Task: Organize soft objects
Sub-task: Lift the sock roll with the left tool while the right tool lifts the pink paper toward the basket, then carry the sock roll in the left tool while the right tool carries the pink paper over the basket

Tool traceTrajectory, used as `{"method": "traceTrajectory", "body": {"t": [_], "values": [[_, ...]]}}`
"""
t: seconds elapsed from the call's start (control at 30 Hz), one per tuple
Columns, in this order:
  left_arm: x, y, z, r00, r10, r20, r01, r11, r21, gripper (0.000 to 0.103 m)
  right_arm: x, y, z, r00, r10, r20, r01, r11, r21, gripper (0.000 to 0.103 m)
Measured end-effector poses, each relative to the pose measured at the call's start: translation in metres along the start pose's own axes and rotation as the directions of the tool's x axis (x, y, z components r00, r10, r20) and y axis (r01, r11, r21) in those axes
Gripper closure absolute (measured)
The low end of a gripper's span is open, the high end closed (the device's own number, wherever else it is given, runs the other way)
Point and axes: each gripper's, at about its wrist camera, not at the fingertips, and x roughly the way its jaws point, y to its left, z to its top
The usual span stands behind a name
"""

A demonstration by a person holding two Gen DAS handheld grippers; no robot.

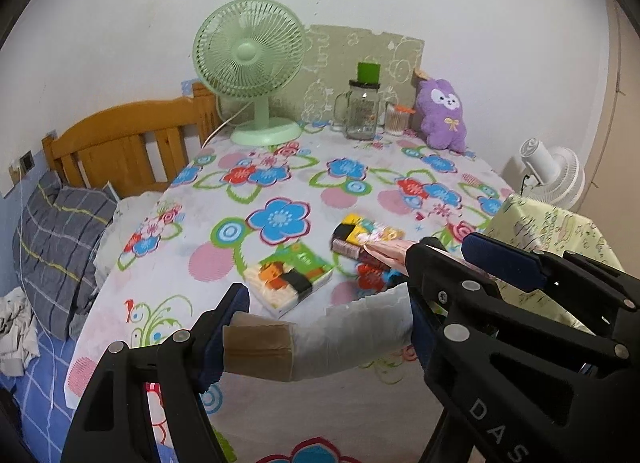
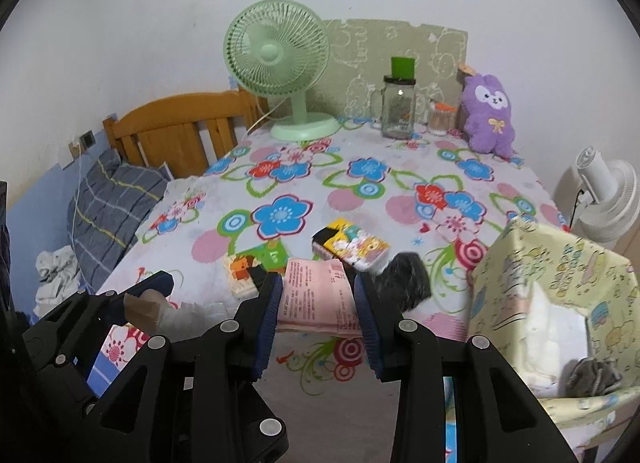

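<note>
Two tissue packs [image 1: 289, 279] [image 1: 366, 236], two fans [image 1: 250, 67] [image 1: 554, 177]

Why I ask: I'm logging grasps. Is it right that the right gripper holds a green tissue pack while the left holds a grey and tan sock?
Not quite. The right gripper holds a pink tissue pack, as the right wrist view shows. The left gripper does hold the grey and tan sock.

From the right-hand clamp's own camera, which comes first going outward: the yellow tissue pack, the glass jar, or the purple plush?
1. Yellow tissue pack, just beyond the right gripper on the flowered cloth.
2. Glass jar, far back, centre.
3. Purple plush, far right corner; too close to the jar to call.
</note>
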Motion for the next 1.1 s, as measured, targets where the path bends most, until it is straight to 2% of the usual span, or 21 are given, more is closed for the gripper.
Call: {"method": "traceTrajectory", "body": {"t": [0.47, 0.73, 1.1], "values": [[-0.018, -0.037, 0.032, 0.999, -0.028, 0.044, 0.027, 0.999, 0.037, 0.024, -0.037, -0.033, 0.025, 0.996, -0.067, 0.067, 0.065, 0.997, 0.036, 0.062], [-0.017, -0.059, 0.04, 0.999, -0.02, 0.041, 0.018, 0.999, 0.049, 0.024, -0.045, -0.056, 0.028, 0.992, -0.095, 0.078, 0.091, 0.994, 0.055, 0.062], [-0.014, -0.092, 0.05, 0.997, -0.048, 0.052, 0.044, 0.996, 0.073, 0.024, -0.054, -0.092, 0.031, 0.988, -0.125, 0.091, 0.117, 0.989, 0.092, 0.062]]}}
